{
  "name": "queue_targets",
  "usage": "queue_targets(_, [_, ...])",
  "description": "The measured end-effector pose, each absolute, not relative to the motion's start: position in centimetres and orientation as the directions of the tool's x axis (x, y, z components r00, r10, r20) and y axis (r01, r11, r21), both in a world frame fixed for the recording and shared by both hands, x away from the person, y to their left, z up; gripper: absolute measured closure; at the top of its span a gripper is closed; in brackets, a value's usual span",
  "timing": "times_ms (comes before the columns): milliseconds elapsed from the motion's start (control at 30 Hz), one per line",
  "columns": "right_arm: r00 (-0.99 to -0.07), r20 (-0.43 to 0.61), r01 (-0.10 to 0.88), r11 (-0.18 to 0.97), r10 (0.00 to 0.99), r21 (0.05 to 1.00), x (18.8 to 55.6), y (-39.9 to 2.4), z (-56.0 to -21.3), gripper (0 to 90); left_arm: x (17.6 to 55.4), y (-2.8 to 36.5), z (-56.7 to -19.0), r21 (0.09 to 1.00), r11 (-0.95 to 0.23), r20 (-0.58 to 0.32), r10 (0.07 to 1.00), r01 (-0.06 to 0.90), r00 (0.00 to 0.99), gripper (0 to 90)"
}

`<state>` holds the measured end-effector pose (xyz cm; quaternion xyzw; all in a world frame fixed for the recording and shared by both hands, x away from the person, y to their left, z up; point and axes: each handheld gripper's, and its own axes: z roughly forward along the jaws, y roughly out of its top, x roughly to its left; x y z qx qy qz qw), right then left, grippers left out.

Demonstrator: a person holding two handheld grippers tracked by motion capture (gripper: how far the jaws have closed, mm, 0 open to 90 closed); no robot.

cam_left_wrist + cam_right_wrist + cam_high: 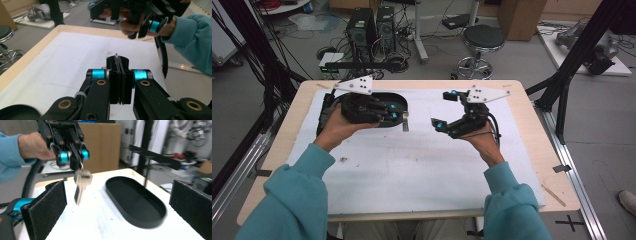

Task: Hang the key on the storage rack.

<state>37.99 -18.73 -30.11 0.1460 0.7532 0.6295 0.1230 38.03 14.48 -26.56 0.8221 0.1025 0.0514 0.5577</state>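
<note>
My left gripper (399, 116) is shut on the ring of a silver key (405, 123), which hangs below its tips at the right end of a black oval tray (394, 102). In the left gripper view its jaws (117, 58) are pressed together on a thin wire ring. The right gripper view shows the left gripper (76, 161) with the key (82, 182) dangling above the white mat, just left of the tray (135, 205). My right gripper (443, 110) stands open and empty a little to the right of the key, with its pads (47, 212) wide apart.
A white mat (412, 165) covers most of the wooden table (542, 150). Behind the table stand a round stool (482, 40), computer towers (362, 27) and cables on the floor. Black frame posts (562, 85) rise at both sides.
</note>
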Motion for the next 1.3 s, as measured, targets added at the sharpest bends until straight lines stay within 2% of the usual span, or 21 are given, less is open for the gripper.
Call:
queue_targets(233, [-0.839, -0.016, 0.069, 0.134, 0.544, 0.989, 36.0, -24.4, -31.7, 0.3, 39.4, 16.5, -24.2, 0.904, -0.415, 0.023, 0.281, 0.1, 0.96, 88.3])
queue_targets(567, [-0.719, -0.001, 0.094, 0.098, 0.695, 0.991, 32.8, -29.9, -36.2, 0.3, 42.2, 18.8, -21.1, 0.866, -0.486, 0.086, 0.368, 0.113, 0.926, 88.3])
queue_targets(900, [-0.639, 0.023, 0.105, 0.057, 0.769, 0.993, 31.2, -31.9, -40.3, 0.3, 45.3, 20.2, -20.1, 0.825, -0.534, 0.098, 0.455, 0.183, 0.885, 88.3])
queue_targets(1300, [-0.599, 0.03, 0.086, 0.028, 0.8, 0.996, 30.3, -32.9, -42.8, 0.3, 47.9, 20.1, -22.0, 0.773, -0.572, 0.104, 0.541, 0.275, 0.835, 88.2])
